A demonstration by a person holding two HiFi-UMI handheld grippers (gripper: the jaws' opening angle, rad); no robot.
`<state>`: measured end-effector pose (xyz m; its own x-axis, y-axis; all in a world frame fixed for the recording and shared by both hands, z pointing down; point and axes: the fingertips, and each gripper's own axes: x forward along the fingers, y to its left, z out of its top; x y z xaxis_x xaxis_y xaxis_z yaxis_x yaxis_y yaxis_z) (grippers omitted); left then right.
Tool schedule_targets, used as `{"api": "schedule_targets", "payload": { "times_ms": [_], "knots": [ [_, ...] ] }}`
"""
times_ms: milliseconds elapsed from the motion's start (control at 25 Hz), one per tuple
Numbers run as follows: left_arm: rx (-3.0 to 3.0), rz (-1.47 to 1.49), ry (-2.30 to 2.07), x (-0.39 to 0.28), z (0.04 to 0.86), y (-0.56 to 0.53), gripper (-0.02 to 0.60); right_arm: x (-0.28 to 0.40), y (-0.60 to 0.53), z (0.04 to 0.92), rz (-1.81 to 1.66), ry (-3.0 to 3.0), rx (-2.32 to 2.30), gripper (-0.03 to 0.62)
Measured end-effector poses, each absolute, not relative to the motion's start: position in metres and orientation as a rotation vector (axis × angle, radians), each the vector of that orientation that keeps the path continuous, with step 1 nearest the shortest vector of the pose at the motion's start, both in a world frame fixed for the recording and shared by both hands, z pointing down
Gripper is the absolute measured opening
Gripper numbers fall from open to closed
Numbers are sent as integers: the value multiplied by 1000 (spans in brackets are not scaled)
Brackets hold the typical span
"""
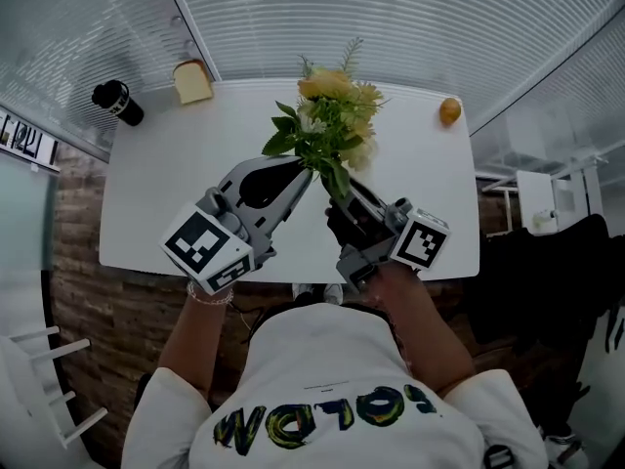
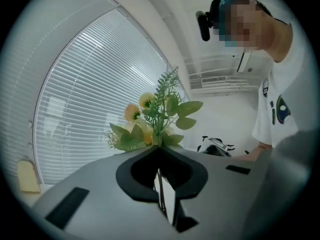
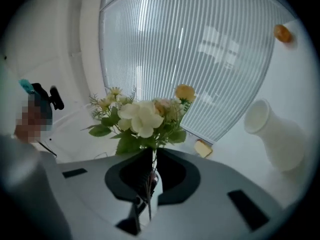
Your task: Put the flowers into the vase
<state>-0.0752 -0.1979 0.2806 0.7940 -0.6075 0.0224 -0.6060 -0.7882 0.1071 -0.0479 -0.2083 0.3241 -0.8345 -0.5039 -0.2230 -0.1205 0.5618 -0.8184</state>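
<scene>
Flowers (image 1: 330, 115): one bunch of yellow and cream blooms with green leaves and a fern sprig, heads pointing away from the person. Stems run down between the jaws of both the left gripper (image 1: 305, 171) and right gripper (image 1: 344, 186), each clamped on them at the bunch's base.

Vase (image 3: 277, 136): white, narrow neck, flared mouth, round body. It shows only in the right gripper view, well apart from the bunch and on its right.

Left gripper (image 1: 309, 174), right gripper (image 1: 342, 188) angled inward, tips close, jaws clamped on flowers (image 1: 332, 115).
</scene>
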Motion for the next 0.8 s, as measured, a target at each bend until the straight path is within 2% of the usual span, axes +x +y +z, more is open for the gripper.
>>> {"api": "schedule_targets", "payload": {
  "times_ms": [280,400,480,560,640,720,800],
  "knots": [
    [2908,-75,-942,-58,257,-211,17,-27,-223,293,-1042,2427,-546,18],
    [2911,-114,-906,-45,248,-222,15,-21,-235,289,-1118,2392,-496,149],
    [2911,-140,-880,-40,245,-225,15,-21,-240,286,-1155,2355,-456,181],
    [2908,-161,-857,-39,245,-225,15,-22,-241,285,-1181,2316,-419,187],
    [2900,-173,-836,-39,247,-222,15,-22,-240,285,-1197,2276,-384,166],
    [2897,-169,-826,-37,249,-220,15,-20,-238,284,-1180,2265,-387,103],
    [2894,-159,-824,-36,250,-225,15,-17,-242,282,-1129,2298,-436,75]
  ]
}}
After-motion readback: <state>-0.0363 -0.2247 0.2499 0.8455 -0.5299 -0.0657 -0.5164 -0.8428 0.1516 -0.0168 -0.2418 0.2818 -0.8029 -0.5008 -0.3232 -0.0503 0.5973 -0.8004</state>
